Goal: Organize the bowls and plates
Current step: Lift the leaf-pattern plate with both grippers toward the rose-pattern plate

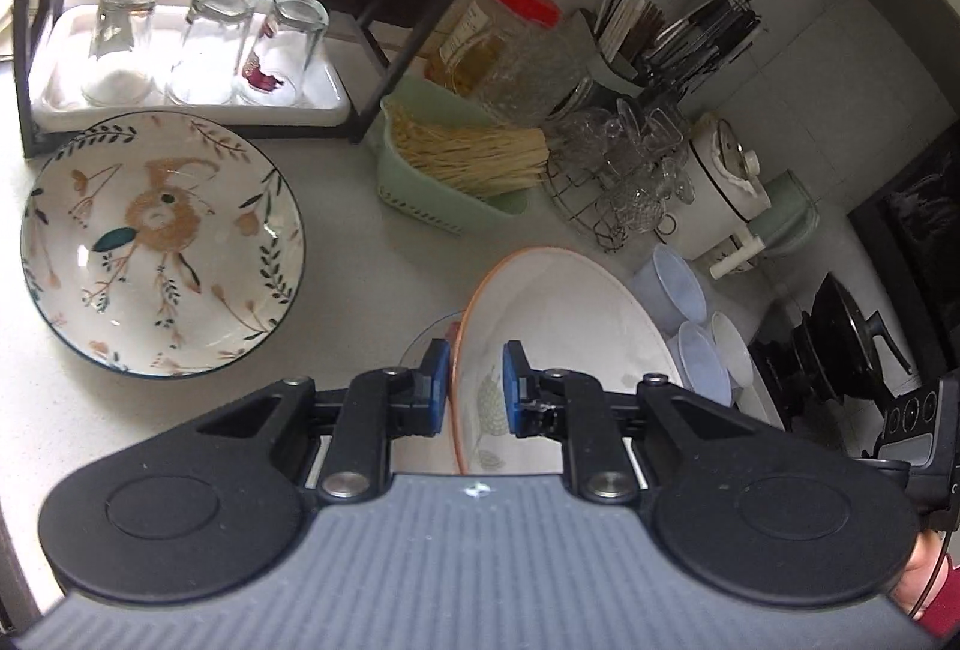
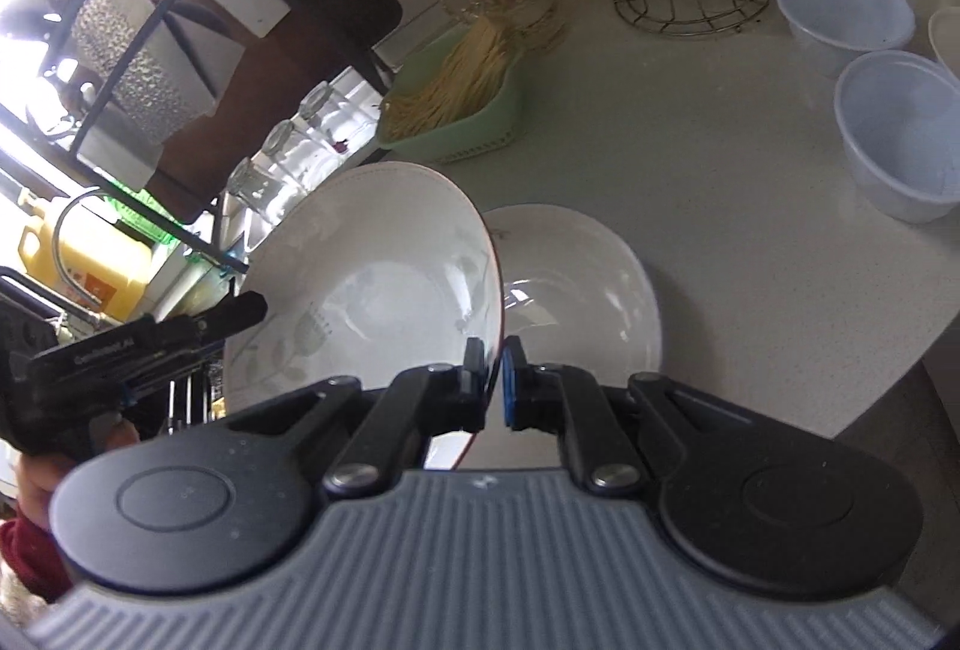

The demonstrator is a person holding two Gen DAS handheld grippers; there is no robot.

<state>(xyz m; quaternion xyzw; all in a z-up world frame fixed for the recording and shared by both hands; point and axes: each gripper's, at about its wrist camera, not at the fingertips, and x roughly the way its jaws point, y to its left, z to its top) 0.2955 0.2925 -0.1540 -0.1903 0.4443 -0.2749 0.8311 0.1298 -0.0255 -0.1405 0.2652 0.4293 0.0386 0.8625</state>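
Observation:
A white orange-rimmed bowl (image 1: 558, 314) with a grey leaf print is held tilted above the counter. My left gripper (image 1: 475, 386) straddles its near rim, pads on either side. My right gripper (image 2: 493, 380) pinches the same bowl (image 2: 372, 278) at its opposite rim. The left gripper (image 2: 240, 311) also shows at the bowl's far edge in the right wrist view. A second white bowl (image 2: 594, 302) sits on the counter beyond it. A large bowl with a rabbit pattern (image 1: 162, 242) sits on the counter to the left.
A white tray with three upturned glasses (image 1: 192, 50) stands under a black rack. A green basket of noodles (image 1: 456, 158), a red-lidded jar (image 1: 498, 32), a wire rack of glassware (image 1: 624, 176) and translucent plastic bowls (image 2: 894, 134) line the counter. A stove (image 1: 840, 344) is at right.

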